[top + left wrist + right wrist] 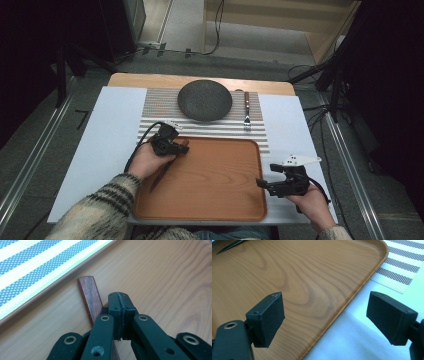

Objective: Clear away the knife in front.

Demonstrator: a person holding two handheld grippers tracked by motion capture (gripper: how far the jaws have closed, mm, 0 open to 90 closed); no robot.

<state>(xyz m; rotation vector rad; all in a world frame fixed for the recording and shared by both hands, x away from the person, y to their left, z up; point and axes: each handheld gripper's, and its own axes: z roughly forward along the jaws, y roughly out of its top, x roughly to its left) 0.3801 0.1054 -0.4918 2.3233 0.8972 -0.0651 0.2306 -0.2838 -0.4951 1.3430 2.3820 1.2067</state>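
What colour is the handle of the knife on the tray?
The knife handle is dark reddish-brown wood, best seen in the left gripper view.

Grey floor (pixel 350 165), cables, dark surrounds; possibly wooden steps (pixel 280 15) beyond.

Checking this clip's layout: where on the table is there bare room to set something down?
Most of the wooden tray right of the knife is bare. The striped mat left of the plate is free. Crowded: the tray's left edge, where the left claw sits.
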